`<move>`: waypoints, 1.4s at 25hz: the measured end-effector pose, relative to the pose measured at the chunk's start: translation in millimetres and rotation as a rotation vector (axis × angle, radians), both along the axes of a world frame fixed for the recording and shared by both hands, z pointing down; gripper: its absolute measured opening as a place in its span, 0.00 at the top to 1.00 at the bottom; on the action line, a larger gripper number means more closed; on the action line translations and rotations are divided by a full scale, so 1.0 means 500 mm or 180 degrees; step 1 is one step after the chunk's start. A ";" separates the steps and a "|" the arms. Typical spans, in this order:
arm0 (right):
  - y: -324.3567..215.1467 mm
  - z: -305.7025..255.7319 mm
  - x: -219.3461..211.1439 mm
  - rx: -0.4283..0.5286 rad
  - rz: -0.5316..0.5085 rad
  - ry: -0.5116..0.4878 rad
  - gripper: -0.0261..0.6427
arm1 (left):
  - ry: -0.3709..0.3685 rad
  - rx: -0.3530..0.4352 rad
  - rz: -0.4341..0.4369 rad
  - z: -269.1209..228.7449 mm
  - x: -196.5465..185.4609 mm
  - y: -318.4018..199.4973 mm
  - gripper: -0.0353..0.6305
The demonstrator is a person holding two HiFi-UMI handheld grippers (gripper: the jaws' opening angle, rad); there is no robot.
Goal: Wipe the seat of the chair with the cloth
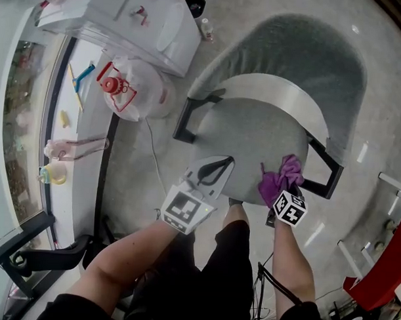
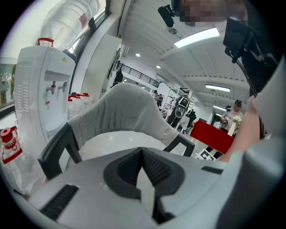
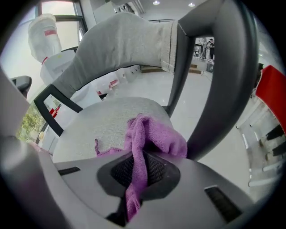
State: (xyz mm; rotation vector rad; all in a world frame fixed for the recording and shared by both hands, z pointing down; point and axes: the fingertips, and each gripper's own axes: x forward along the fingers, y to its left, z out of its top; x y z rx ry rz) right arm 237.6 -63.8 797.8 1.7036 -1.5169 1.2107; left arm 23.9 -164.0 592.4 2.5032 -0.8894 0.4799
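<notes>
The grey chair seat (image 1: 250, 141) (image 3: 103, 125) lies below me, ringed by a curved grey backrest (image 1: 309, 61) and black armrests. A purple cloth (image 1: 280, 178) (image 3: 149, 138) rests bunched on the seat's front right part. My right gripper (image 1: 283, 192) (image 3: 138, 172) is shut on the purple cloth, a fold of it pinched between the jaws. Over the seat's front left edge my left gripper (image 1: 213, 171) (image 2: 142, 167) hovers shut, with nothing held. In the left gripper view the seat (image 2: 120, 138) shows beyond the jaws.
A white water dispenser (image 1: 136, 22) (image 2: 42, 94) stands at the left behind the chair, with a large water bottle (image 1: 134, 88) in a bag beside it. A black chair base (image 1: 33, 258) is at lower left. Something red (image 1: 383, 274) sits at right.
</notes>
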 end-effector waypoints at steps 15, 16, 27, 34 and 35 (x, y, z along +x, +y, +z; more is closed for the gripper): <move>-0.094 -0.001 -0.239 0.0077 -0.0765 -0.0409 0.94 | -0.0020 0.0053 -0.0278 -0.013 -0.101 -0.039 0.94; -0.100 -0.003 -0.262 0.0087 -0.0848 -0.0453 0.94 | -0.0022 0.0053 -0.0301 -0.013 -0.109 -0.039 0.94; -0.138 -0.016 -0.521 0.0116 -0.1795 -0.0726 0.94 | -0.0028 0.0048 -0.0622 -0.016 -0.206 -0.009 0.94; -0.158 -0.021 -0.625 0.0063 -0.2048 -0.0834 0.94 | -0.0041 0.0049 -0.0896 -0.021 -0.278 0.005 0.94; -0.159 -0.024 -0.638 0.0060 -0.2079 -0.0908 0.94 | -0.0019 0.0024 -0.0953 -0.022 -0.285 0.006 0.94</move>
